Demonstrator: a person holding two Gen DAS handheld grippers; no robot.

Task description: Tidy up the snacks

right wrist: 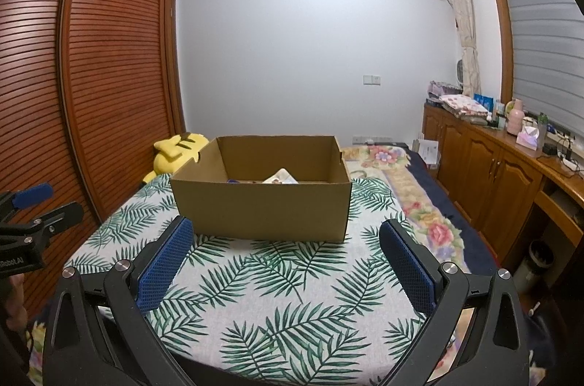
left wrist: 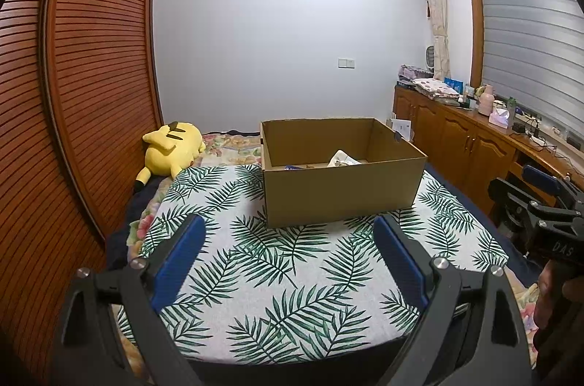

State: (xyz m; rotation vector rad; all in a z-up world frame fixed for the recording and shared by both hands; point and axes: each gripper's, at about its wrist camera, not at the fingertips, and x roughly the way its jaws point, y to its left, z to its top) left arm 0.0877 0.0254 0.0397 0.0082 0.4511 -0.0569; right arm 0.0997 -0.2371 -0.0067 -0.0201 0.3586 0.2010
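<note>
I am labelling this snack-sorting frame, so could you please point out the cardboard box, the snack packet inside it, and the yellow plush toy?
cardboard box (right wrist: 262,207): right wrist view, on its front wall.
snack packet (right wrist: 281,178): right wrist view, on its pale face.
yellow plush toy (left wrist: 171,152): left wrist view, on its body.

Both wrist views face the cardboard box (left wrist: 339,185) nearby, from left and right.

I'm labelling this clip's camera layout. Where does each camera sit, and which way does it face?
Left wrist: on the left gripper, facing along its open blue fingers toward the cardboard box; the right gripper shows at the right edge.
Right wrist: on the right gripper, facing the box; the left gripper shows at the left edge.
Shared: box, leaf-print cloth, yellow plush toy.
</note>
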